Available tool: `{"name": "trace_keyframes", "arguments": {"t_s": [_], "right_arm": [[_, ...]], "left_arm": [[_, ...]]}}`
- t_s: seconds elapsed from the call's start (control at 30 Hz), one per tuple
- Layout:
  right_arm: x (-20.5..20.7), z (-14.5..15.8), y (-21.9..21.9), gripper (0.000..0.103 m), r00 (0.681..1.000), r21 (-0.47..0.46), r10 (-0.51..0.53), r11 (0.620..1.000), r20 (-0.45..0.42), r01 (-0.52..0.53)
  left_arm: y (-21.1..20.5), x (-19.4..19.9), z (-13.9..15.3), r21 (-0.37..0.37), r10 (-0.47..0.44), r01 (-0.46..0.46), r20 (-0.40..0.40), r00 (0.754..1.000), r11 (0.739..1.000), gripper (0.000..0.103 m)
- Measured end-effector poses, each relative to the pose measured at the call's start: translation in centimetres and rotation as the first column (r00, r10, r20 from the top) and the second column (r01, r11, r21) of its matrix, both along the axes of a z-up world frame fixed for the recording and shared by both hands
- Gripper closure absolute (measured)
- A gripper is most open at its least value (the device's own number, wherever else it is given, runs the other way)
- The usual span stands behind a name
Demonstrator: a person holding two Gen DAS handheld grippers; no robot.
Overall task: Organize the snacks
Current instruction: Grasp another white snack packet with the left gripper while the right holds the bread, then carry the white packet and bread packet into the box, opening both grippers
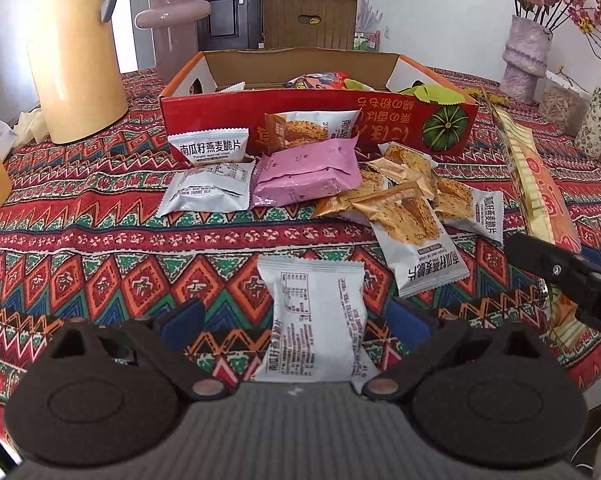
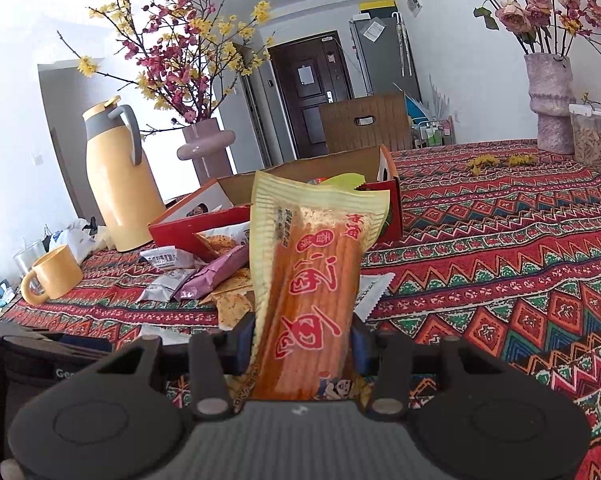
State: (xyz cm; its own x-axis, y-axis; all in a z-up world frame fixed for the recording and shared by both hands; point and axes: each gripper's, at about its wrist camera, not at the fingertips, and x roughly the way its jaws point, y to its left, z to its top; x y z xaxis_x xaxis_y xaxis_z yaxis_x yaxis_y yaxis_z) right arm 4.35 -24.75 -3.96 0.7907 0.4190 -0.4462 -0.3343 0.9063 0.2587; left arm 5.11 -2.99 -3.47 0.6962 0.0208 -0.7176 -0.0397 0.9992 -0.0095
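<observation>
My left gripper (image 1: 294, 322) stands open low over the patterned tablecloth (image 1: 100, 248). A white snack packet (image 1: 316, 312) lies flat between its blue pads (image 1: 182, 320), touching neither. Beyond it lies a pile of several packets: white ones (image 1: 208, 190), a pink one (image 1: 306, 174) and orange-printed ones (image 1: 408, 216). Behind the pile stands an open red cardboard box (image 1: 320, 126) with a few snacks inside. My right gripper (image 2: 302, 342) is shut on a long orange-and-yellow stick-snack packet (image 2: 312, 264), held up tilted in front of the red box (image 2: 180, 228). In the left wrist view that long packet (image 1: 536, 184) rises at the right.
A tall yellow thermos jug (image 1: 76, 60) stands left of the box, with a yellow mug (image 2: 52, 276) near the left table edge. Flower vases (image 2: 548, 104) and a clear jar (image 2: 594, 140) stand at the far right. A brown chair back (image 1: 308, 24) is behind the box.
</observation>
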Motion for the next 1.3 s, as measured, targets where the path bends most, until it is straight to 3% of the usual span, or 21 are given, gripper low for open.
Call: {"name": "trace_keyframes", "arguments": {"t_s": [0.27, 0.83, 1.3], "right_arm": [[-0.1, 0.0, -0.2, 0.057, 1.000, 0.000, 0.002, 1.000, -0.001, -0.002], [0.0, 0.5, 0.6, 0.057, 1.000, -0.019, 0.010, 1.000, 0.010, -0.010], [2.4, 2.4, 1.5, 0.057, 0.998, -0.042, -0.005, 0.999, 0.063, 0.007]], "left_arm": [[-0.5, -0.3, 0.1, -0.005, -0.035, 0.035, 0.002, 0.999, 0.999, 0.053], [0.2, -0.4, 1.1, -0.018, -0.033, 0.034, 0.046, 0.998, 0.999, 0.056], [0.5, 1.3, 5.0, -0.005, -0.050, 0.052, 0.164, 0.985, 0.999, 0.057]]}}
